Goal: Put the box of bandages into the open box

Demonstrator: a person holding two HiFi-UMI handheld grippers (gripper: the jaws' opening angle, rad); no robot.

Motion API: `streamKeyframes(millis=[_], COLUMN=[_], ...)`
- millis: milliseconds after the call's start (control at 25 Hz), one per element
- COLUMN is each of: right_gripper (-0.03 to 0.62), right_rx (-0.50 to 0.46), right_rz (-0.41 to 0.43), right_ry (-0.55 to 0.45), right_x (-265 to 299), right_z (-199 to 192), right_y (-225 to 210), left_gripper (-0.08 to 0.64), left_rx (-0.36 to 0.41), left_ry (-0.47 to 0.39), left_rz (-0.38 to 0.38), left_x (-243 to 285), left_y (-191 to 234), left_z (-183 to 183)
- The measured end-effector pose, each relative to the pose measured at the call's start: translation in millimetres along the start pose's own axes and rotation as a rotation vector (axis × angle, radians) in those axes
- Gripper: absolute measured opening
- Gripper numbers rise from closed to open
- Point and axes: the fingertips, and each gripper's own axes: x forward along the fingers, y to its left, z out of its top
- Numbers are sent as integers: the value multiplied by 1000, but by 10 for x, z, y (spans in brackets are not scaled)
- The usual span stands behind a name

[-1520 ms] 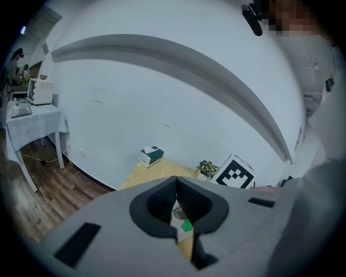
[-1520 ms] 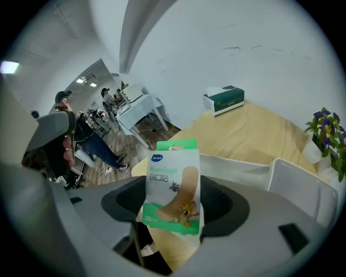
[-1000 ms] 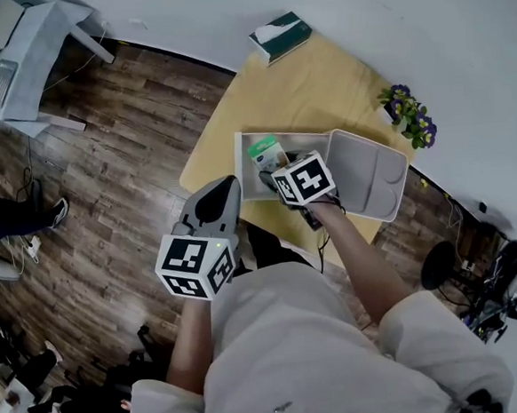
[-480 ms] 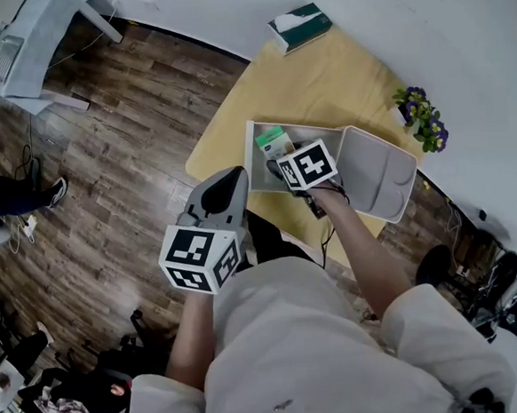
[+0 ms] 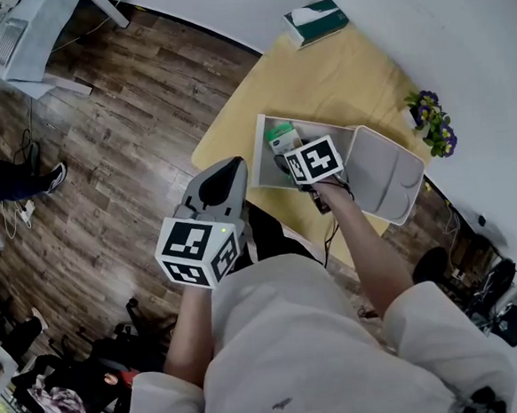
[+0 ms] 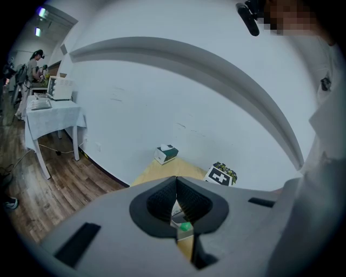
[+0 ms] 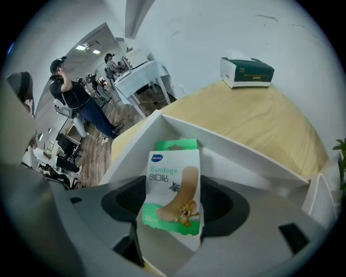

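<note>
A green-and-white box of bandages stands upright between the jaws of my right gripper, which is shut on its two sides. In the head view the right gripper holds the box of bandages inside the left end of the open white box, whose lid lies folded out to the right. My left gripper hangs off the table's near-left edge, jaws shut and empty. In the left gripper view its jaws meet at the tip.
The open box sits near the front edge of a light wooden table. A green tissue box lies at the table's far end, and a pot of purple and yellow flowers stands at its right side. Wooden floor lies to the left.
The head view has shifted, so the table sits a little higher and further right in it. Both grippers keep their places relative to the table, and the bandage box stays gripped.
</note>
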Motion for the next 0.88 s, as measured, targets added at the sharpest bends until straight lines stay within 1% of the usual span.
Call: streamKeyframes(millis=[880], right_gripper=[322], right_rx=[-22], right_rz=[-19], right_ry=[7], right_x=[103], right_z=[0], right_y=[4], left_gripper=[3], left_rx=[-7], left_ry=[6], left_rz=[10], left_x=[-73], left_y=[25], left_z=[-62])
